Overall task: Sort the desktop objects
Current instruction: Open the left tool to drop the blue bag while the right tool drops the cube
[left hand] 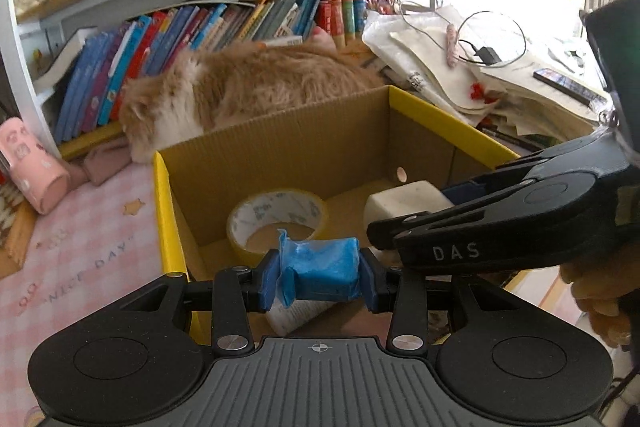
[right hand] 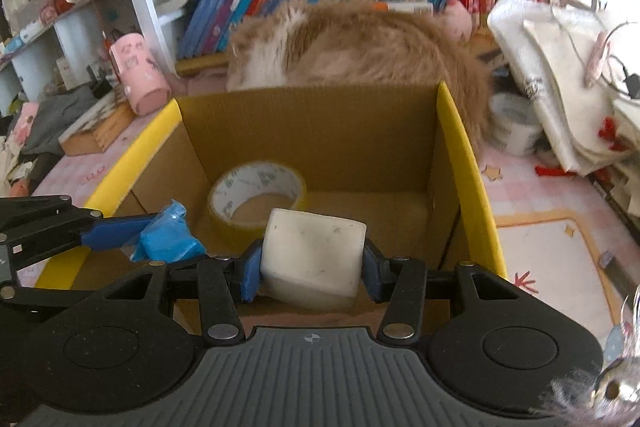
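Note:
A yellow-rimmed cardboard box (left hand: pixel 276 147) (right hand: pixel 466 139) stands on the desk. A roll of tape (left hand: pixel 276 219) (right hand: pixel 256 191) lies on its floor. My left gripper (left hand: pixel 318 277) is shut on a blue wrapped block (left hand: pixel 320 267), held over the box's near left part; it also shows in the right wrist view (right hand: pixel 168 239). My right gripper (right hand: pixel 312 267) is shut on a white eraser block (right hand: pixel 314 255), held over the box's near edge; the block also shows in the left wrist view (left hand: pixel 404 203). A white paper item (left hand: pixel 296 315) lies in the box under the left gripper.
An orange cat (left hand: pixel 248 87) (right hand: pixel 360 43) lies right behind the box, before a row of books (left hand: pixel 180 35). A pink cup (left hand: pixel 32 167) (right hand: pixel 140 79) lies left. Piled papers and cables (left hand: pixel 460 67) sit right, with a white tape roll (right hand: pixel 514 125).

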Available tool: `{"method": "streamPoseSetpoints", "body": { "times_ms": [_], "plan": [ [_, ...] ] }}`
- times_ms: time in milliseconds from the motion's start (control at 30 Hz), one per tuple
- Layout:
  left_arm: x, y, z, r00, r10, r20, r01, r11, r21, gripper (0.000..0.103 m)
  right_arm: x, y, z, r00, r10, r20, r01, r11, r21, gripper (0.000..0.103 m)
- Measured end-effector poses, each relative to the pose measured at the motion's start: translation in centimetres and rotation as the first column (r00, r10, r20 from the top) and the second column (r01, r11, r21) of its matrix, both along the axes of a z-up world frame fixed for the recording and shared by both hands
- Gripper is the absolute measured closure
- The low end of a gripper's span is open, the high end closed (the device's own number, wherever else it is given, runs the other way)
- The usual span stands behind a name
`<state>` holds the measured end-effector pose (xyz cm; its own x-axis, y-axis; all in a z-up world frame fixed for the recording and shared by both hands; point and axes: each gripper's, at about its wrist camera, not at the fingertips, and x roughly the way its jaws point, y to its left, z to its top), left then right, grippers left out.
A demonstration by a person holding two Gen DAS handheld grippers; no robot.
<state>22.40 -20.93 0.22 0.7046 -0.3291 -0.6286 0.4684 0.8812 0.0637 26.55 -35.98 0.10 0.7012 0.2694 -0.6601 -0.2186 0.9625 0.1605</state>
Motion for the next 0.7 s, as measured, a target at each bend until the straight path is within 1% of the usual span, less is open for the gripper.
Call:
{"method": "streamPoseSetpoints", "body": {
  "times_ms": [133,200,267,333,367,400,467,500,533,633,700],
  "plan": [
    [-0.2,0.0,0.0,1.000,0.019,0.020,-0.020,1.000,0.004,0.060,0.0,0.0,-0.1,1.000,0.014,0.001,-0.014,1.000,0.000,0.056],
    [-0.4,0.1,0.2,0.999,0.033,0.027,-0.033,0.999,0.004,0.055,-0.2,-0.1,0.0,1.000,0.016,0.006,-0.016,1.000,0.005,0.055],
    [-0.8,0.2,0.4,0.998,0.045,0.048,-0.045,0.999,0.002,0.048,-0.3,-0.2,0.2,1.000,0.016,0.011,-0.016,1.000,0.006,0.055],
    [-1.3,0.4,0.7,0.996,0.054,0.066,-0.053,0.999,-0.005,0.043,-0.5,-0.3,0.3,1.000,0.016,0.018,-0.017,1.000,0.011,0.054],
    [-1.5,0.5,0.9,0.995,0.062,0.074,-0.062,0.998,-0.003,0.036,-0.7,-0.3,0.4,1.000,0.015,0.022,-0.015,1.000,0.014,0.054],
    [-1.7,0.6,1.0,0.994,0.074,0.085,-0.074,0.997,0.002,0.033,-0.8,-0.3,0.5,1.000,0.013,0.028,-0.013,1.000,0.016,0.053],
    [-2.4,0.9,1.5,0.990,0.092,0.106,-0.092,0.996,-0.007,0.025,-1.1,-0.4,0.8,0.999,0.007,0.044,-0.008,1.000,0.020,0.051],
    [-2.7,1.0,1.8,0.988,0.100,0.114,-0.099,0.995,-0.012,0.023,-1.3,-0.4,1.0,0.999,0.003,0.055,-0.005,1.000,0.024,0.050],
    [-3.0,1.2,2.0,0.986,0.108,0.124,-0.107,0.994,-0.015,0.019,-1.5,-0.4,1.3,0.998,-0.001,0.067,-0.001,1.000,0.029,0.047],
    [-4.2,1.6,3.0,0.976,0.137,0.168,-0.134,0.991,-0.025,0.013,-2.1,-0.3,2.2,0.994,-0.013,0.109,0.009,0.999,0.034,0.042],
    [-5.1,2.1,3.6,0.968,0.160,0.191,-0.157,0.987,-0.031,0.012,-2.7,-0.4,3.0,0.990,-0.019,0.138,0.014,0.999,0.038,0.041]
  ]
}}
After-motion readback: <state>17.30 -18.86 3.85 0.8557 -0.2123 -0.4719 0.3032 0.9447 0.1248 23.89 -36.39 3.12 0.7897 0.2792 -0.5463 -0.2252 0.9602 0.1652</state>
